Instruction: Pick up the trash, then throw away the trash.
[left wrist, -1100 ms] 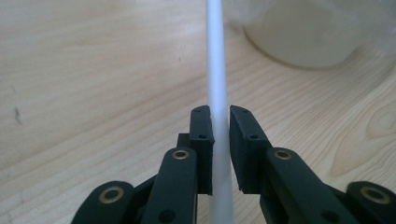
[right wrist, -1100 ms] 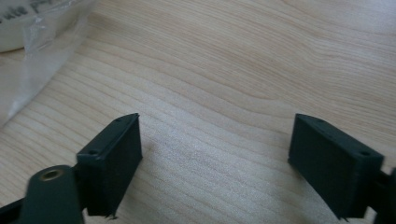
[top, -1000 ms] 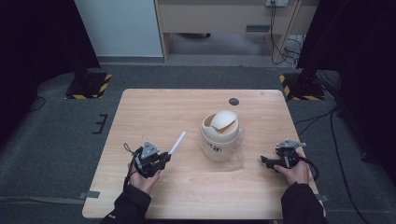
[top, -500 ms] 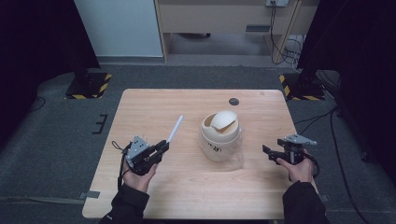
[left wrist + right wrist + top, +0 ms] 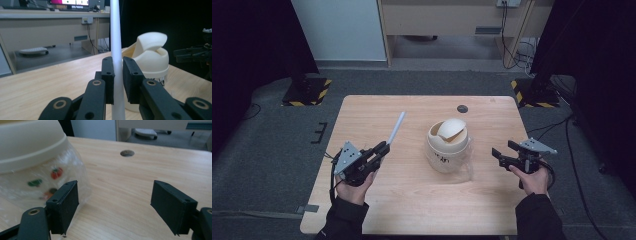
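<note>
The left gripper (image 5: pixel 381 149), black and two-jawed, is clamped on a slim white plastic stick (image 5: pixel 395 129), smooth and round, which runs up and away from the jaws over the pale wooden table (image 5: pixel 362 115). In the left gripper view the stick (image 5: pixel 115 45) stands between the two flat black pads, pinched on both sides. The right gripper (image 5: pixel 501 155) is held above the table's right side with its jaws spread wide; in the right gripper view nothing lies between them but bare wood grain.

Between the two grippers stands a small cream plastic bin with a domed swing lid (image 5: pixel 447 142), lined with a thin, crinkled clear plastic bag (image 5: pixel 75 170) printed with small coloured pictures. Its lid is tilted, leaving a dark opening at the top; what is inside cannot be told. A round dark hole (image 5: pixel 462 108) sits in the tabletop behind the bin.
</note>
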The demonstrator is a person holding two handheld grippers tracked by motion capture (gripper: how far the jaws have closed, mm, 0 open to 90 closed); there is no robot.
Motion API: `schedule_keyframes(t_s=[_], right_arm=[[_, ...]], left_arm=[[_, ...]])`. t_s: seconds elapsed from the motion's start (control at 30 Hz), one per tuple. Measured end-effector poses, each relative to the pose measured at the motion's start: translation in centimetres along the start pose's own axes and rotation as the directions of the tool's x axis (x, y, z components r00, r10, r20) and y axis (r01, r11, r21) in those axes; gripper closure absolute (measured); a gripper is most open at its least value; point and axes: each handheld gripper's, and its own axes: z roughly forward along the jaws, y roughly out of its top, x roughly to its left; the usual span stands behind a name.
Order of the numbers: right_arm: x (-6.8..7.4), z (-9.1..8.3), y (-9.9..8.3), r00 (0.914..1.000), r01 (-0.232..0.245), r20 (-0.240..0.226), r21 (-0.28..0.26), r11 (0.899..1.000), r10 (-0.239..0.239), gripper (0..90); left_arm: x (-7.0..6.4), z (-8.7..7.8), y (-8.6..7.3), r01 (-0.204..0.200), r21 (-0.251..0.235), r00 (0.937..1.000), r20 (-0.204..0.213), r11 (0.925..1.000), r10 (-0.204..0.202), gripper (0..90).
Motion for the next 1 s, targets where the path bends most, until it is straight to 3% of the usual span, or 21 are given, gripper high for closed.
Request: schedule_keyframes(t_s=[0.1, 0.3, 0.57, 0.63, 0.9, 1.0], right_arm=[[0.6, -0.9, 1.6, 0.9996, -0.005, -0.027, -0.062, 0.998, 0.003, 23.3], [1.5, -1.7, 3.5, 0.9985, 0.01, -0.053, -0.113, 0.994, -0.016, 23.5], [3.4, -2.9, 6.1, 0.9923, -0.007, -0.122, -0.211, 0.977, -0.019, 26.7], [4.0, -3.1, 6.6, 0.99, -0.01, -0.139, -0.226, 0.974, -0.022, 29.0], [6.2, -3.2, 8.2, 0.9768, -0.025, -0.212, -0.266, 0.964, -0.033, 32.7], [7.5, -3.1, 8.5, 0.9663, -0.019, -0.252, -0.268, 0.963, -0.051, 33.8]], left_arm=[[0.0, 0.1, 0.6, -0.009, -0.02, 1.0, -0.004, 0.9998, 0.009, 79.3], [0.0, 0.6, 1.2, -0.016, -0.023, 0.9998, 0.011, 0.9996, 0.016, 79.2], [-1.1, 1.7, 1.5, -0.011, -0.026, 0.9988, 0.047, 0.9996, 0.012, 79.3], [-1.4, 2.0, 1.7, 0.003, -0.032, 0.9979, 0.065, 0.9995, -0.001, 79.3], [-3.8, 3.7, 2.5, -0.02, -0.056, 0.9913, 0.128, 0.9982, 0.028, 79.3], [-5.2, 4.7, 2.4, -0.033, -0.062, 0.9863, 0.159, 0.9975, 0.042, 79.3]])
